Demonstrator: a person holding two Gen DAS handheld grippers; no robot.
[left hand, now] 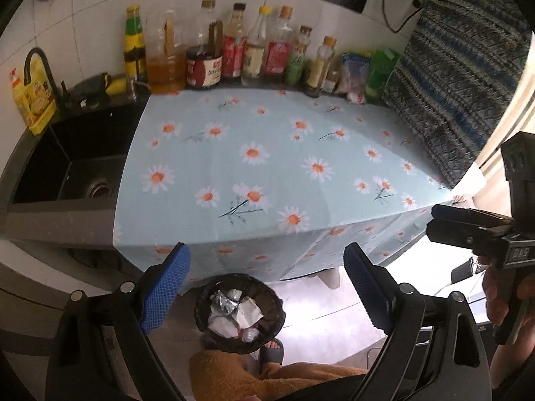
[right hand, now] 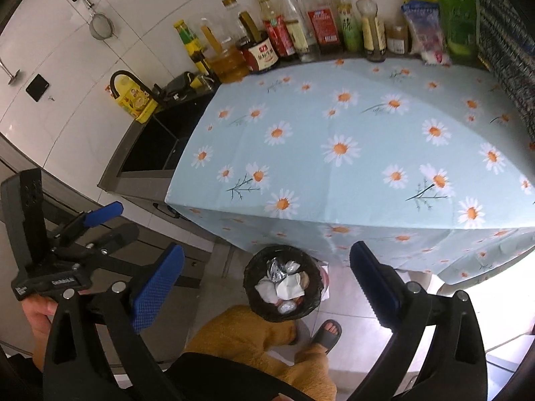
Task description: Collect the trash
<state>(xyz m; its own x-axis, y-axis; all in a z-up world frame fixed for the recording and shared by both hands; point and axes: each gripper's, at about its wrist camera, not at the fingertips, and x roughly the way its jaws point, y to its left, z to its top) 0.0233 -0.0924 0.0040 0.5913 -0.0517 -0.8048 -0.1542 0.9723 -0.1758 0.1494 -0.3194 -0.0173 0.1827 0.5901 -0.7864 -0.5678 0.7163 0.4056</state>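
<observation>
A black-lined trash bin (left hand: 240,310) stands on the floor below the counter's front edge, holding crumpled white paper and foil; it also shows in the right wrist view (right hand: 283,284). My left gripper (left hand: 267,267) is open and empty, held above the bin in front of the counter. My right gripper (right hand: 267,267) is open and empty too, also above the bin. The right gripper shows from the side in the left wrist view (left hand: 468,230), and the left gripper in the right wrist view (right hand: 97,220). The daisy-print cloth (left hand: 267,167) on the counter bears no loose trash.
A row of sauce and oil bottles (left hand: 234,50) and snack bags (left hand: 367,70) line the back wall. A black sink (left hand: 67,167) lies to the left, a patterned fabric (left hand: 461,100) to the right. The person's orange trousers and slippered foot (right hand: 326,334) are beside the bin.
</observation>
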